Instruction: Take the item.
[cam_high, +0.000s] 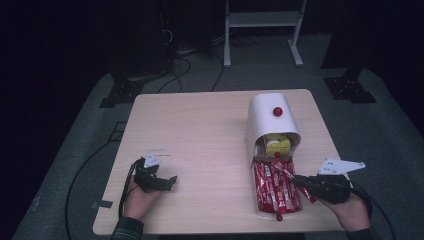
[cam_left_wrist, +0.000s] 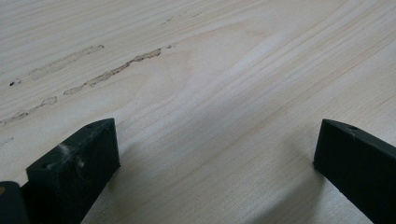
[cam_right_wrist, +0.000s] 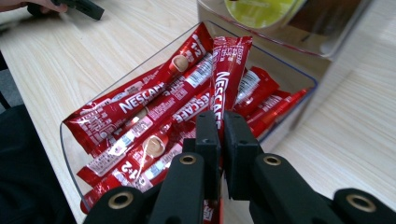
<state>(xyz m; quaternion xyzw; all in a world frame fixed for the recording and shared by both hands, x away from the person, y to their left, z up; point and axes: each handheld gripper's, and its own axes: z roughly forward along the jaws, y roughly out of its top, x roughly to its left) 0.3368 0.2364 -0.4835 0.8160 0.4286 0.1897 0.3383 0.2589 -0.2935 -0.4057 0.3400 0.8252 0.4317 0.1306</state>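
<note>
Right gripper view shows your right gripper (cam_right_wrist: 223, 126) with its jaws pinched on one red Nescafé coffee sachet (cam_right_wrist: 226, 74), lifted above the others lying in the clear plastic drawer (cam_right_wrist: 70, 154). Beyond it sits the white rounded dispenser box (cam_high: 270, 117) with a red knob, yellow items inside its open front. Your left gripper (cam_high: 162, 182) rests on the pale wooden table (cam_high: 200, 130), well apart from the drawer, jaws spread wide and holding nothing.
</note>
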